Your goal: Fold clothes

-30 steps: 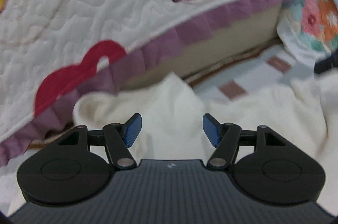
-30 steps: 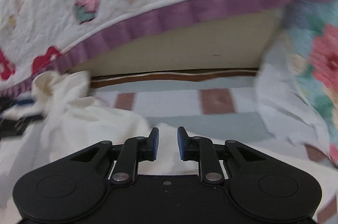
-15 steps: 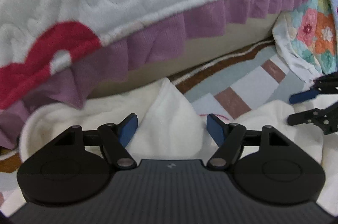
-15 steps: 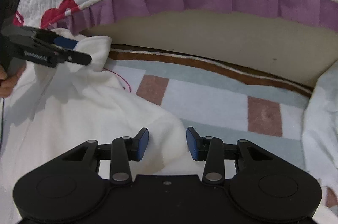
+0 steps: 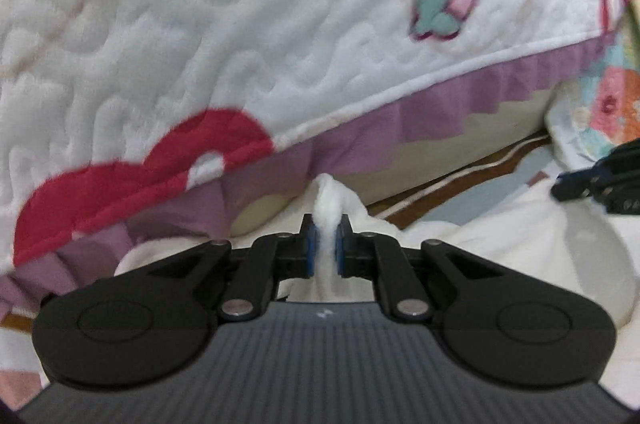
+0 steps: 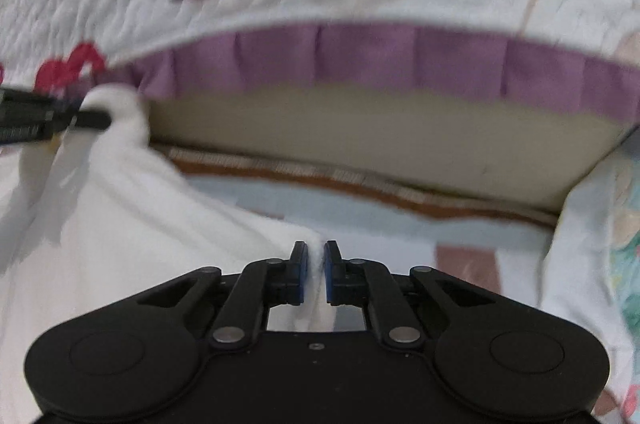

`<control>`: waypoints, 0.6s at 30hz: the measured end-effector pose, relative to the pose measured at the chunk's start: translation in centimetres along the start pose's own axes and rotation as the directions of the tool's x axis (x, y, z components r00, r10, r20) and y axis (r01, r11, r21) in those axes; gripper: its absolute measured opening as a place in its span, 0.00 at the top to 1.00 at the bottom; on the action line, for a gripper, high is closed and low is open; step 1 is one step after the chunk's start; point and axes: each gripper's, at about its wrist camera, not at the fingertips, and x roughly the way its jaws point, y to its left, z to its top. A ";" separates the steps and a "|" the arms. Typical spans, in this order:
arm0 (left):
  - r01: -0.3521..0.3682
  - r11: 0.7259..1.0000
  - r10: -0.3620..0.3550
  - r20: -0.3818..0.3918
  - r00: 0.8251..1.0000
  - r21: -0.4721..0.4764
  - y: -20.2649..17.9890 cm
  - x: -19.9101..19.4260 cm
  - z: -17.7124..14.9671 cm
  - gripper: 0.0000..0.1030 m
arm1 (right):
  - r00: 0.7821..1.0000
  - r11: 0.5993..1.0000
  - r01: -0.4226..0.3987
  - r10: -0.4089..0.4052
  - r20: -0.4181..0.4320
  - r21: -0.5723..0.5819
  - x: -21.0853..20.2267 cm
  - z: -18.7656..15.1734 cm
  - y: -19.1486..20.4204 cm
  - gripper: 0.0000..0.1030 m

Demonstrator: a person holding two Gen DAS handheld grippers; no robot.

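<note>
A cream white garment [image 5: 500, 244] lies on the striped floor mat. My left gripper [image 5: 326, 244] is shut on a bunched corner of it, which pokes up between the blue pads. My right gripper [image 6: 316, 268] is shut on another edge of the same garment [image 6: 132, 208]. In the right wrist view the left gripper [image 6: 80, 118] shows at the far left, holding a raised peak of cloth. In the left wrist view the right gripper [image 5: 592, 182] shows at the far right, beside the cloth.
A quilted white bedspread [image 5: 240, 24] with strawberries and a purple frill [image 6: 360, 60] hangs over a beige bed base [image 6: 360, 136] just ahead. A floral fabric [image 5: 608, 104] lies at the right. The striped mat [image 6: 380, 216] lies below.
Both grippers were open half a second ago and have shut on the white garment. The left one has lifted its corner toward the bedspread edge.
</note>
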 end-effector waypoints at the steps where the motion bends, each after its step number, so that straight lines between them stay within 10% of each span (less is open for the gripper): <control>1: -0.017 1.000 0.017 -0.018 1.000 -0.015 0.0 0.5 -0.1 0.89 | 1.000 1.000 0.002 -0.002 0.007 -0.004 0.2 0.4 -0.1 0.92; 5: -0.075 0.997 0.075 -0.027 0.997 -0.007 -1.5 0.5 -0.7 0.64 | 0.999 0.997 0.043 -0.044 -0.016 -0.068 2.6 1.2 0.4 0.93; 12: -0.012 0.982 -0.003 0.074 0.997 0.189 -6.6 -1.7 -0.6 0.50 | 0.994 0.993 0.107 -0.107 -0.001 -0.047 4.3 1.5 -0.6 1.00; 18: 0.152 0.961 -0.135 -0.089 0.987 0.232 -9.8 -0.1 -2.0 0.48 | 0.994 0.968 0.103 -0.109 0.013 0.228 3.7 0.6 -5.4 0.98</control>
